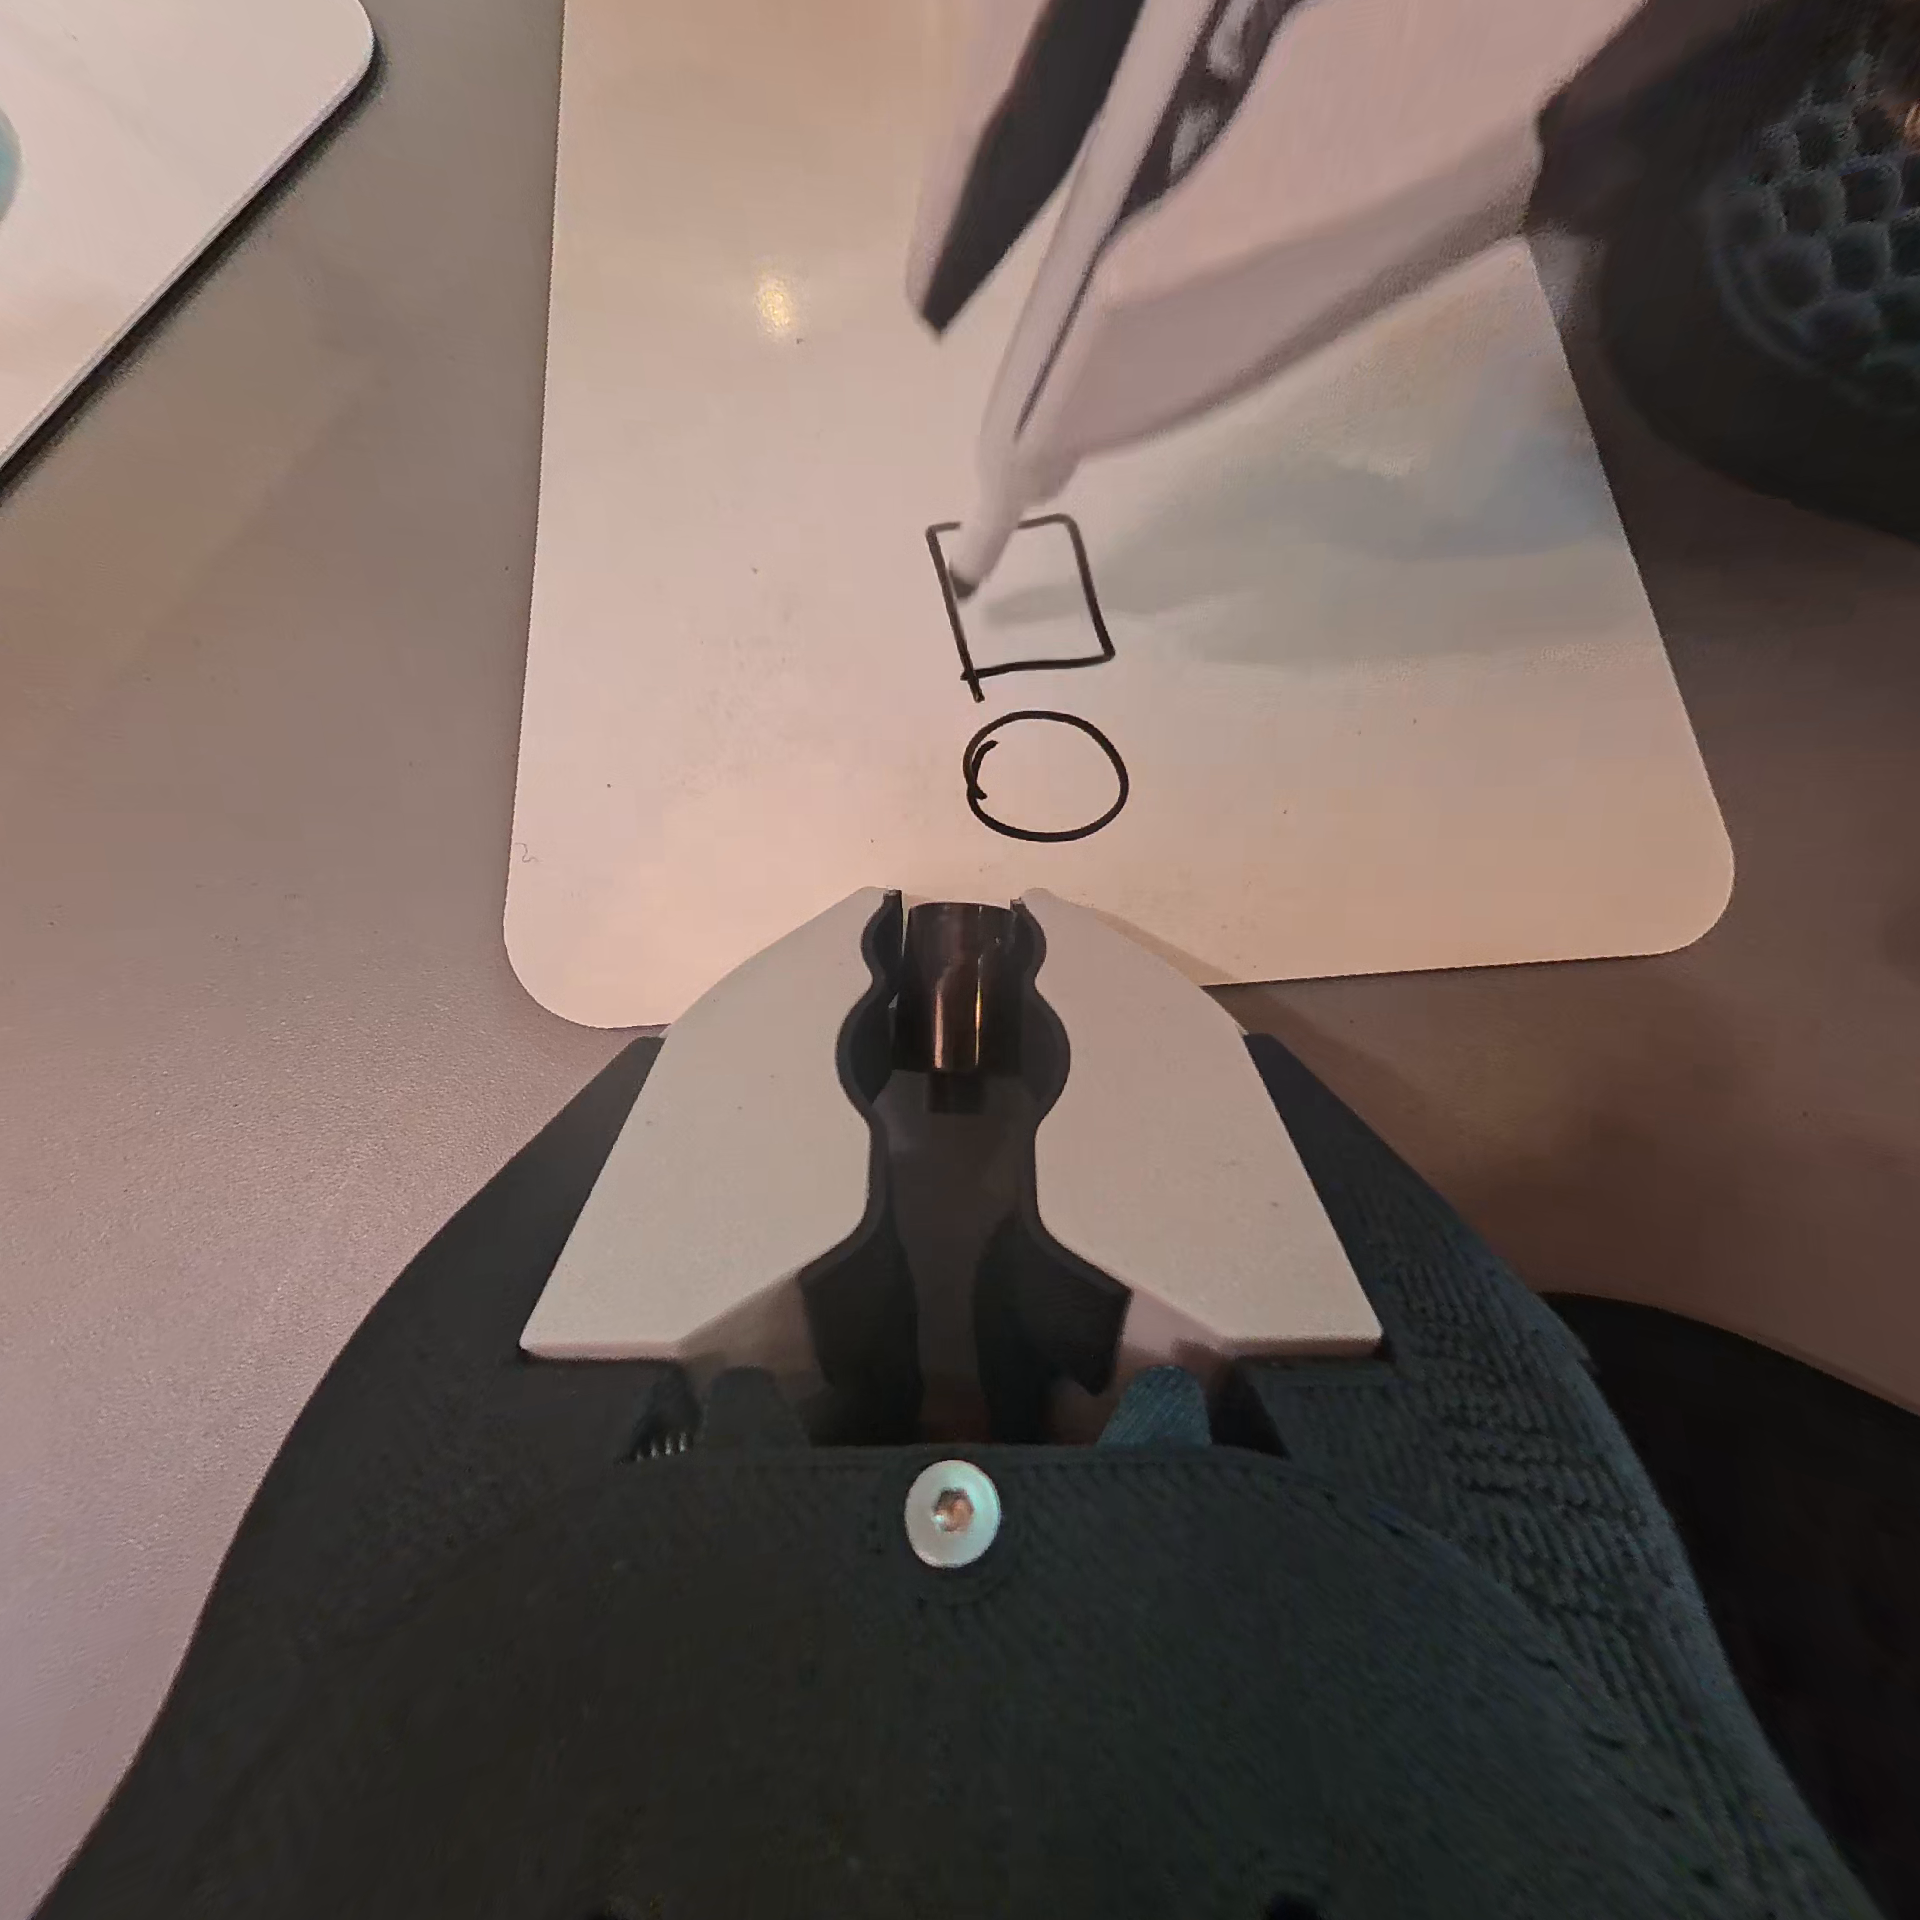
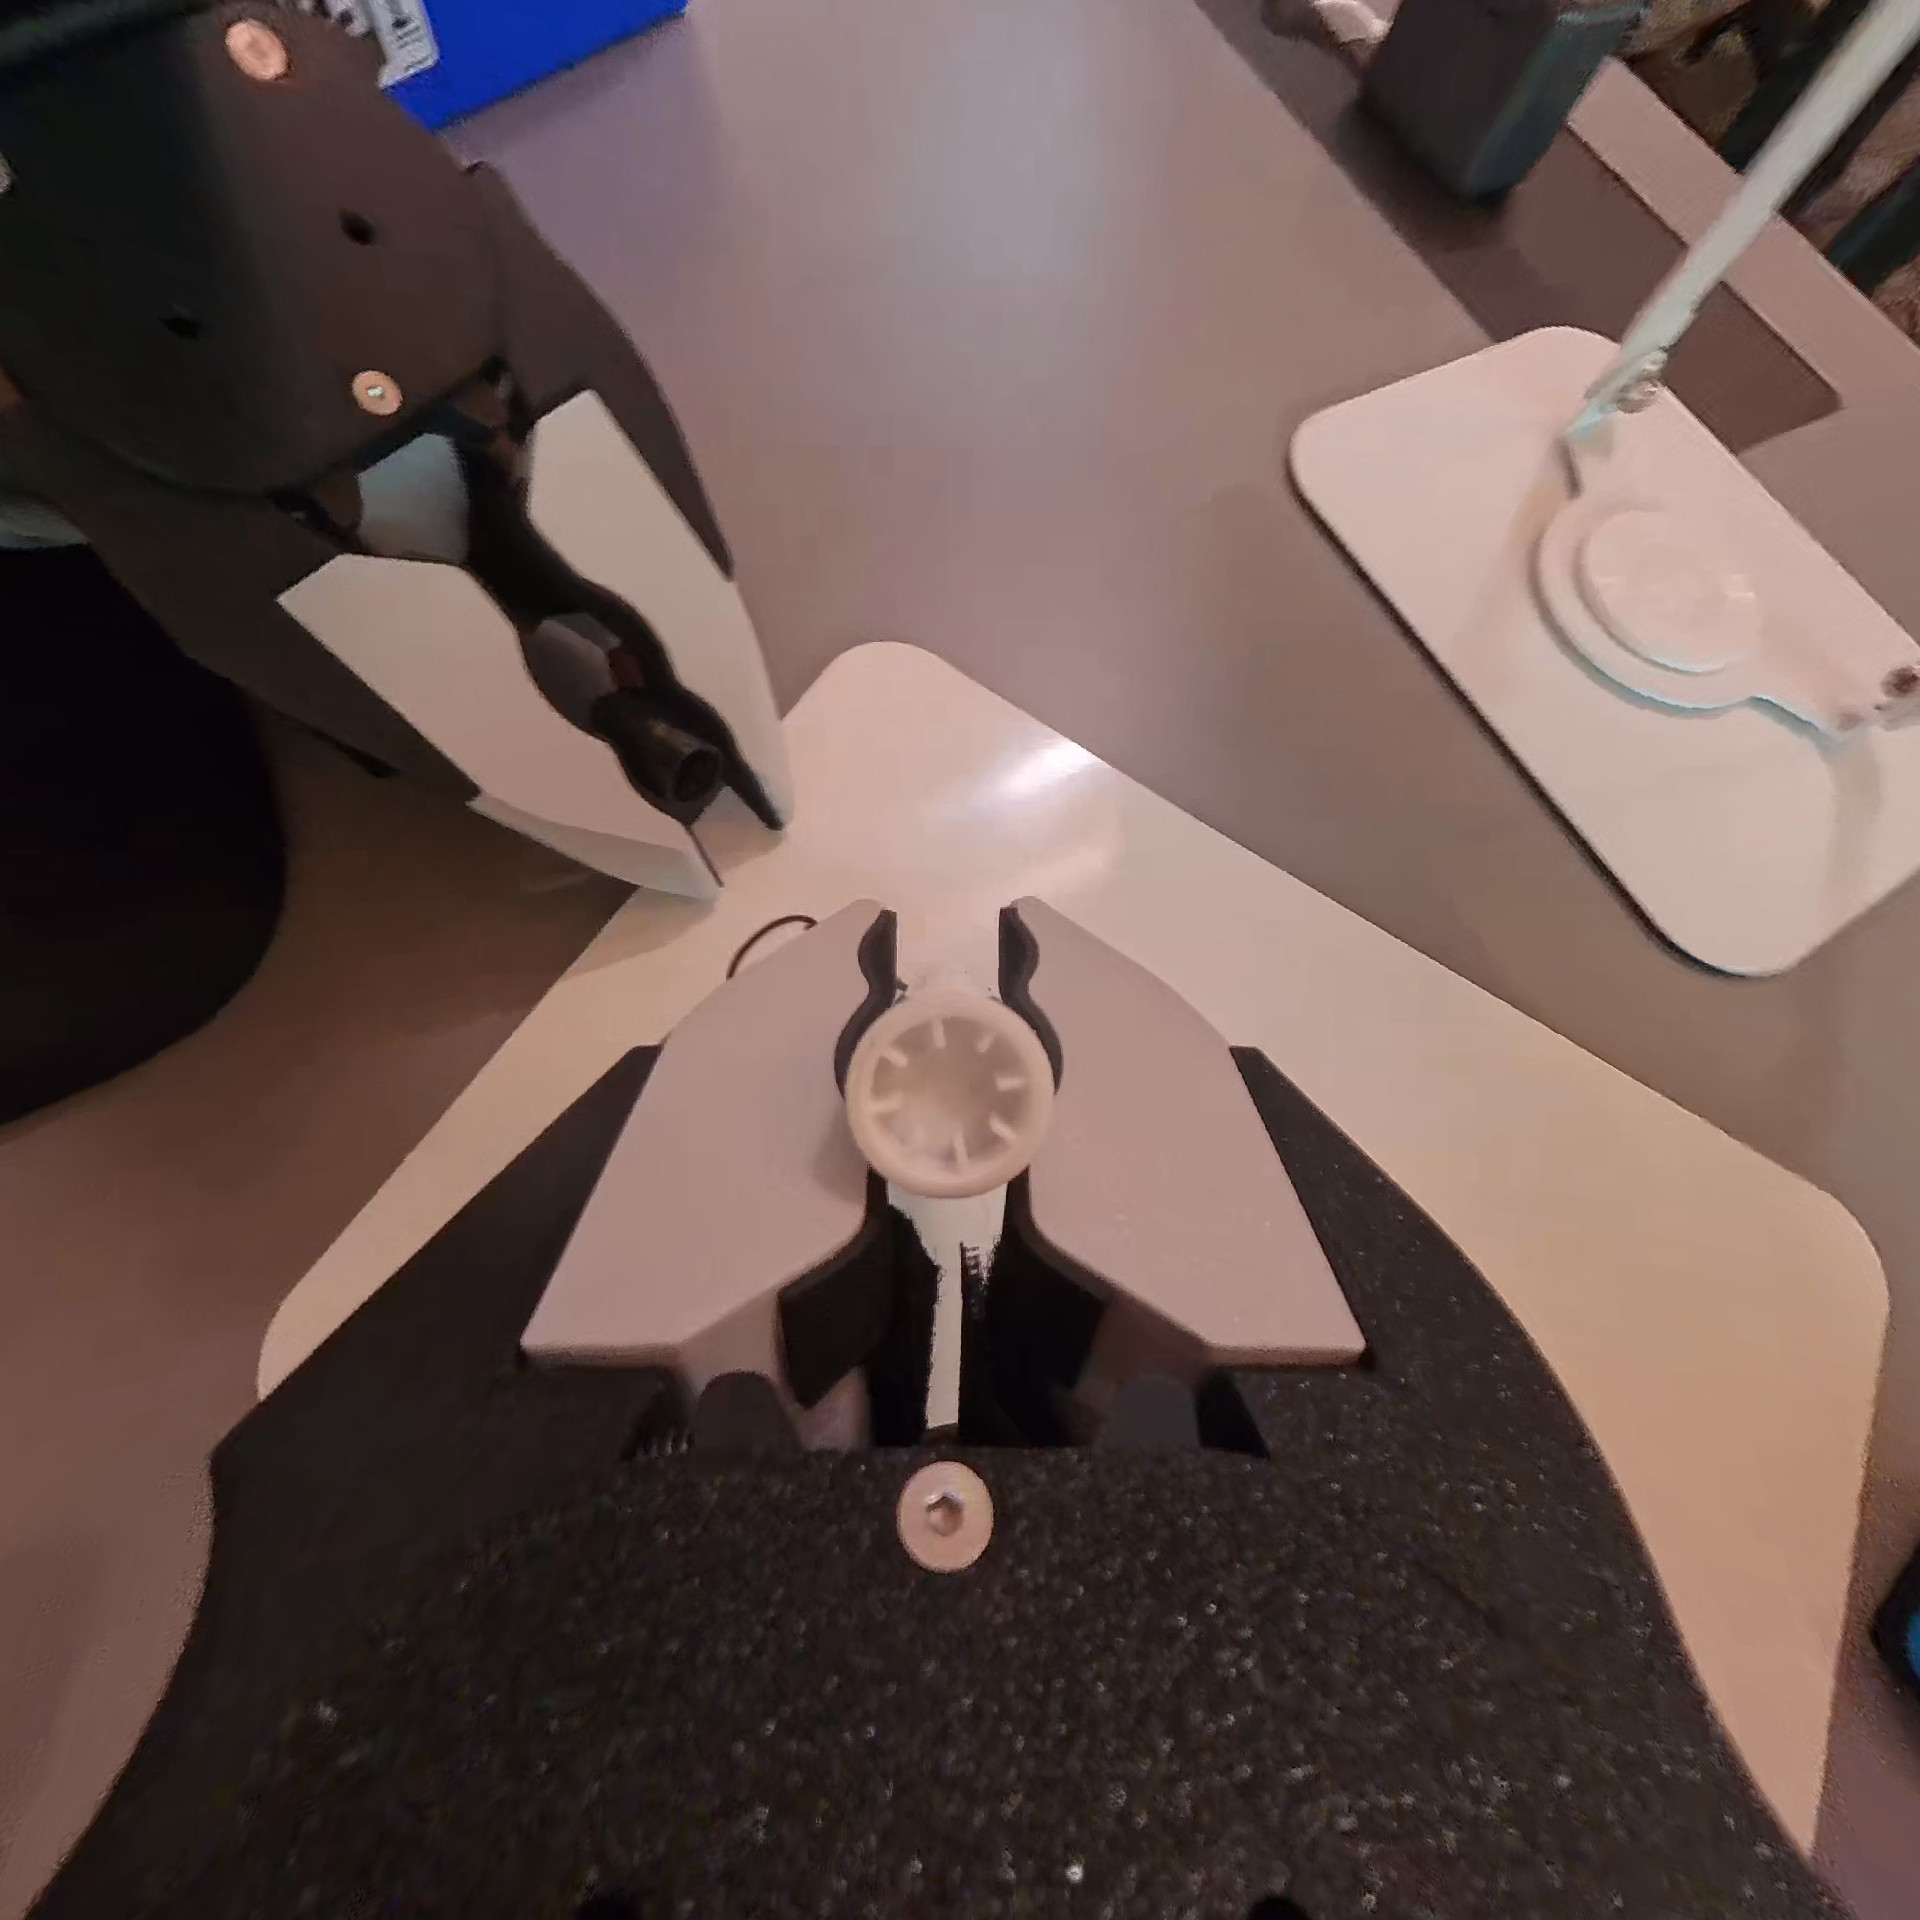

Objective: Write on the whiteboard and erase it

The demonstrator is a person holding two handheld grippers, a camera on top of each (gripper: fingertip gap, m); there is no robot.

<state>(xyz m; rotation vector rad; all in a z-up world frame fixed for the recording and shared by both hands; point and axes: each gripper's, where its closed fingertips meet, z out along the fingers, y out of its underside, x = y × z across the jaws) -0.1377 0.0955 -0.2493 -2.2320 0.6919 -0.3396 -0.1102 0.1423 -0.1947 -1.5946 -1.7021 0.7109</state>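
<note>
Tabletop: a smooth grey-brown tabletop point(image 2: 1039, 364) carries a white lamp base point(image 2: 1558, 665) off to the far right and a blue box point(image 2: 520, 52) at the far edge.
Whiteboard: the whiteboard point(image 1: 727, 520), a thin glossy white sheet with rounded corners, lies flat between the two claws.
Marks: a hand-drawn black square point(image 1: 1023, 597) sits above a black circle point(image 1: 1044, 774), both near the board's lower edge in the left wrist view.
Right claw: the right claw point(image 2: 940, 940) is clamped on a white marker point(image 2: 951, 1101), whose ribbed round butt end faces the camera.
Key relation: the marker's long axis runs steeply down from the right claw to the board; its dark tip point(image 1: 964, 584) touches the square's left side. The right claw is the nearer one to the marks.
Left claw: the left claw point(image 1: 956, 904) pinches a short, shiny black cap point(image 1: 956, 987), and hovers just at the board's near edge.
Judgement: writing looks under way; erasing is not yet begun, and no eraser is visible.
</note>
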